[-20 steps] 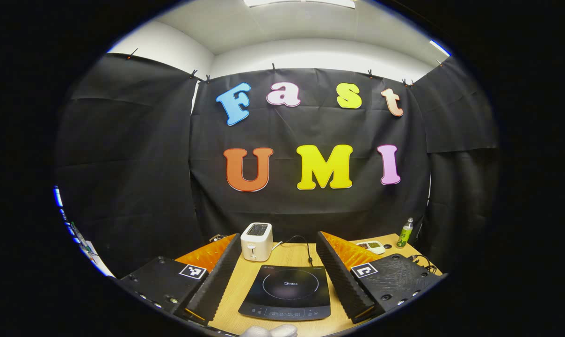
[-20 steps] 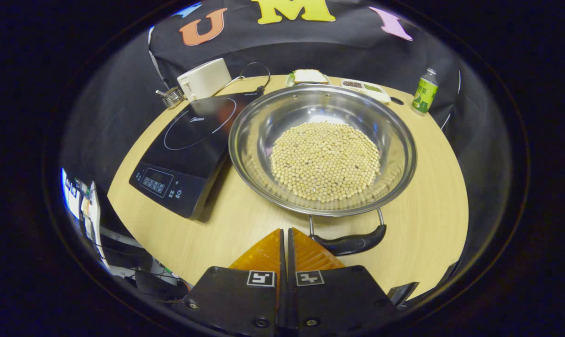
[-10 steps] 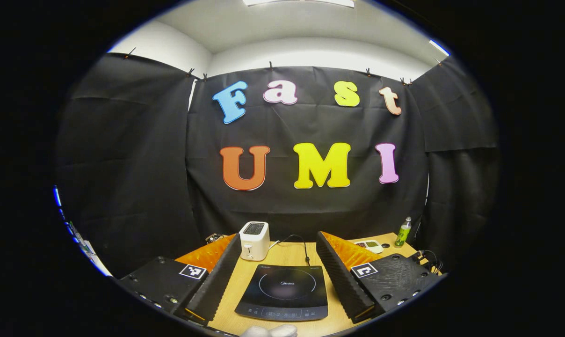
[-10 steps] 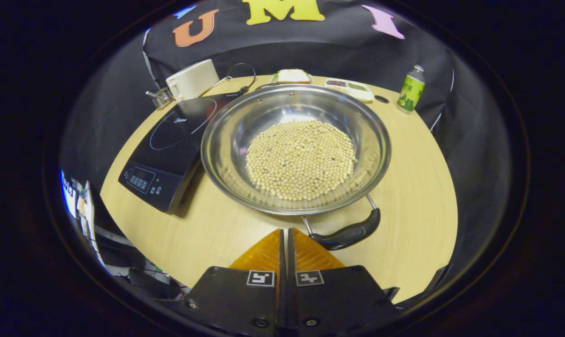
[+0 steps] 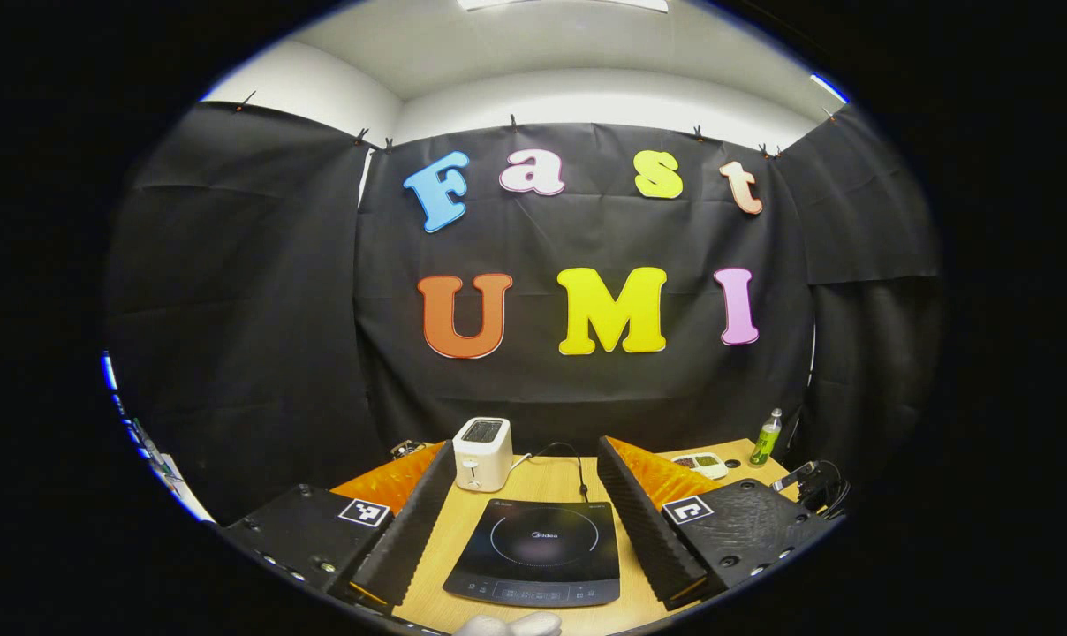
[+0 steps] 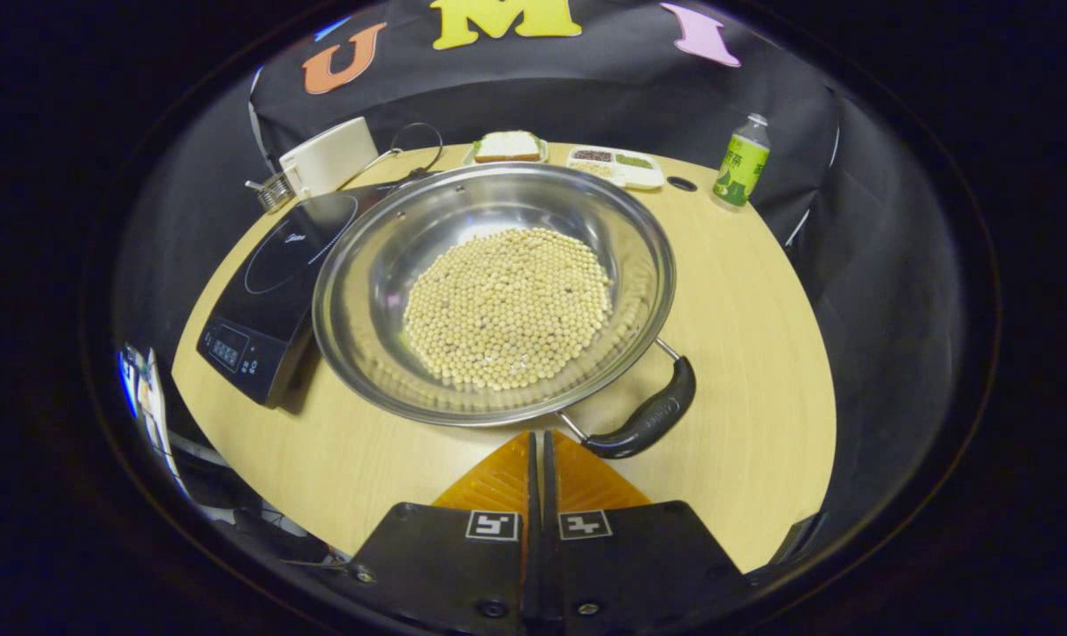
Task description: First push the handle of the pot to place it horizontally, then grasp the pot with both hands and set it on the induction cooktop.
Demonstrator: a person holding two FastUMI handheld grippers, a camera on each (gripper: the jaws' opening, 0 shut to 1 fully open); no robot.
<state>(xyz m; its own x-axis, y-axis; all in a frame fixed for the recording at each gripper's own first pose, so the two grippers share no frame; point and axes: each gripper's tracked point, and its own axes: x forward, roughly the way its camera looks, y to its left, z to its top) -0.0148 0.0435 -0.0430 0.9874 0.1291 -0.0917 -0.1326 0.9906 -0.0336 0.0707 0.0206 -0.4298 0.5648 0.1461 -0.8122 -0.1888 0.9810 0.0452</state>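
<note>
In the left gripper view the left gripper is held above the near edge of the wooden table with its two fingers spread wide apart and nothing between them; through the gap lies the induction cooktop, flat and black, with its control strip towards the camera. Behind the cooktop a white toaster stands near the booth's cloth wall, a dark cable runs from the cooktop's far edge, and towards the far right corner stand a small green bottle and a shallow white tray. In the right gripper view the right gripper has its fingers pressed flat together, gripping nothing, with the tips just beside the pot's black handle (whether they touch it cannot be told). The pot, a wide shiny steel pan with a bed of pale beans in it, rests on the table right of the cooktop, its rim overlapping the cooktop's near edge in this view; the handle sticks out from the rim's lower right and slants up to the right. Beyond the pot are the toaster, a slice of bread on a plate, the tray and the bottle.
</note>
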